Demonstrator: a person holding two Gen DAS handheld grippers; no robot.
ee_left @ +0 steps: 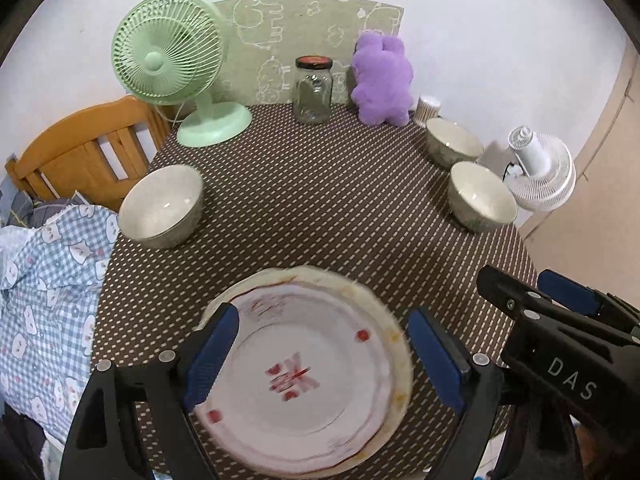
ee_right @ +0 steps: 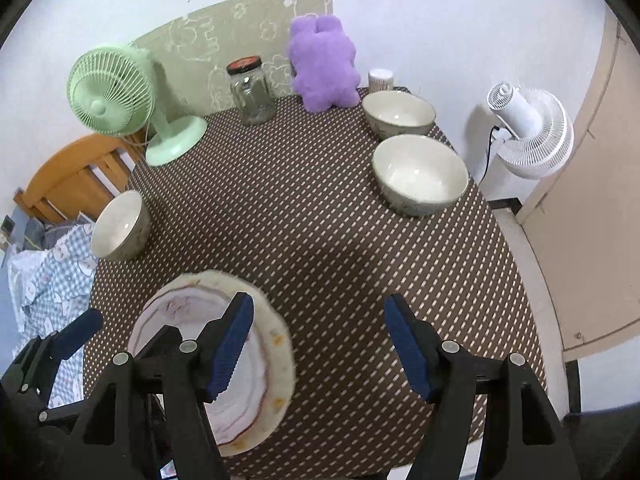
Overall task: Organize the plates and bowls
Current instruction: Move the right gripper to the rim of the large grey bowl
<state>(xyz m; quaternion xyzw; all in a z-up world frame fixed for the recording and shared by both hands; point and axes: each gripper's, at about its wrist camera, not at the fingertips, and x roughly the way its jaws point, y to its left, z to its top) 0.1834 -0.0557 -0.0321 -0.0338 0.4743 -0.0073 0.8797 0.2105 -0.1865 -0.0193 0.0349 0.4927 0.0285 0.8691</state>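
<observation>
- Left gripper [ee_left: 322, 356]: blue-padded fingers [ee_left: 212, 356] spread wide, gripping nothing; the stacked plates lie below, between them and apart from the pads
- Right gripper [ee_right: 318, 344]: fingers [ee_right: 232, 344] parted about halfway, holding nothing; only bare table shows between them
- Plates, two stacked: a white plate [ee_left: 304, 376] with red markings sits on a larger cream plate [ee_left: 394, 334] with yellow spots, on the table [ee_left: 320, 208] at its near edge; in the right wrist view the stack lies under and left of the right gripper's left finger
- Bowl, near left [ee_left: 162, 208]: cream, upright, ahead and left of the left gripper's fingers, by the table's left edge
- Bowl, right front [ee_right: 420, 176]: cream, upright, well ahead of the right gripper's fingers and slightly right
- Bowl, right rear [ee_right: 398, 114]: same kind, just beyond the front one, the two near but apart
- Glass jar [ee_left: 313, 90]: lid on, far side of the table, straight ahead of the left fingers
- Green desk fan [ee_left: 172, 68]: far left corner
- Purple plush toy [ee_left: 382, 80]: far side, right of the jar
- Small ribbed white container [ee_right: 380, 79]: behind the rear bowl
- White fan [ee_right: 528, 132]: off the table, to the right
- Wooden chair [ee_left: 80, 148] and blue checked cloth [ee_left: 48, 292]: left of the table
</observation>
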